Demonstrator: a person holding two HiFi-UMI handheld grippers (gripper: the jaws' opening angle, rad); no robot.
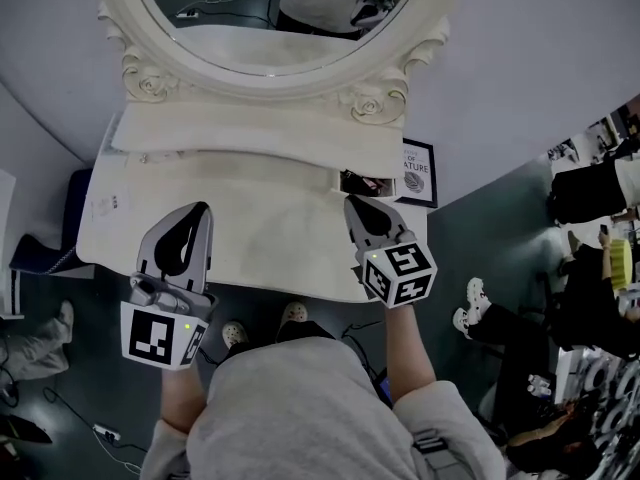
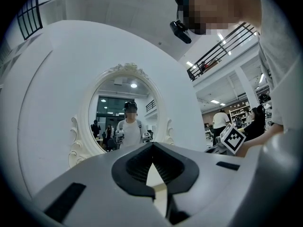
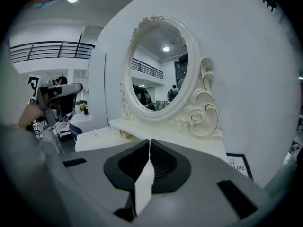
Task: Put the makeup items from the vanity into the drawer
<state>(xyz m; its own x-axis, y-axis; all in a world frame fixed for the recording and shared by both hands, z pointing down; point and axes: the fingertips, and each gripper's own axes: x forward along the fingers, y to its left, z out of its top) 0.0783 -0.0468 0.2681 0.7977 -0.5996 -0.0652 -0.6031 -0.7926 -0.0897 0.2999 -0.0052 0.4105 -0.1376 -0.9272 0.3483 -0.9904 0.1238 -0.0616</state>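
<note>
The cream vanity (image 1: 260, 253) has an oval mirror (image 1: 270, 18) above a raised shelf (image 1: 240, 146). One small dark, shiny item (image 1: 362, 182) lies at the shelf's right end. It is just beyond my right gripper (image 1: 350, 201), which is shut and empty above the tabletop's right part. My left gripper (image 1: 205, 208) is also shut and empty, over the tabletop's left part. No drawer front shows in the head view. The left gripper (image 2: 152, 145) points at the mirror (image 2: 125, 112) in its own view. In the right gripper view the right gripper (image 3: 149, 141) faces the mirror frame (image 3: 199, 112).
A framed print (image 1: 418, 173) leans against the wall right of the vanity. Seated people (image 1: 590, 258) are at the far right. Papers (image 1: 108, 206) lie on the tabletop's left end. A blue object (image 1: 45, 253) and cables (image 1: 95, 428) are on the dark floor at the left.
</note>
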